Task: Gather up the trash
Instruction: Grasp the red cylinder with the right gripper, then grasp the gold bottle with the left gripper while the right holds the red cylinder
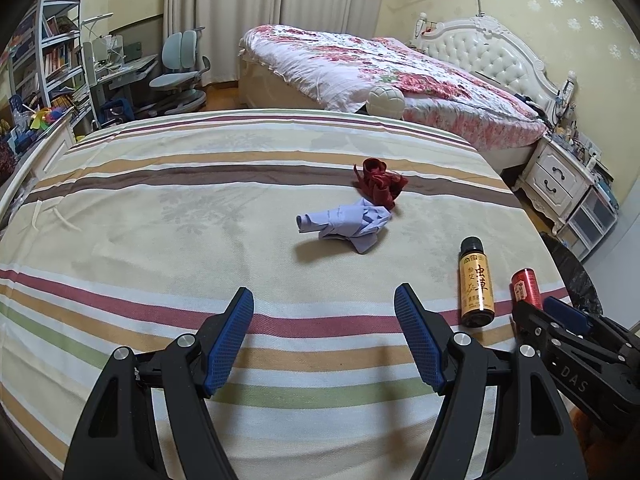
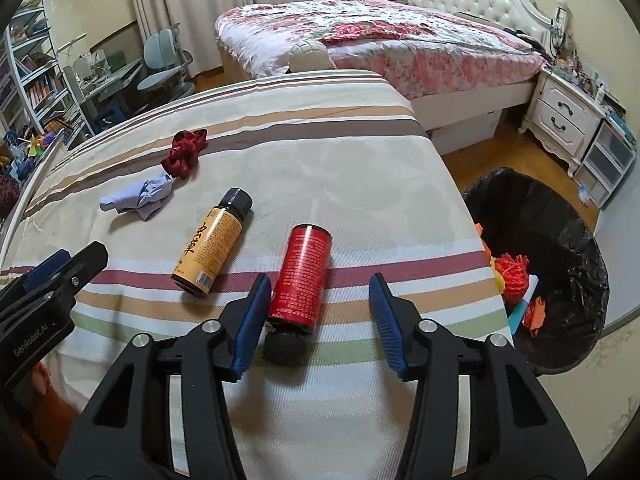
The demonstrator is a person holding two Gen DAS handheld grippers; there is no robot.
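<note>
Right gripper [image 2: 318, 312], unclenched, straddles the lying red bottle [image 2: 301, 278], whose side touches its left pad.

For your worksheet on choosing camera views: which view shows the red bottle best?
The right wrist view: the red bottle lies whole on the striped cloth, between the right gripper's fingers. The left wrist view shows only its upper part at the right edge, behind that gripper.

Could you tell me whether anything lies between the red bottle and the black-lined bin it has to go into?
Nothing visible does. The red bottle lies between the right tongs, and only bare striped bedcover separates it from the bin standing past the bed's edge.
</note>
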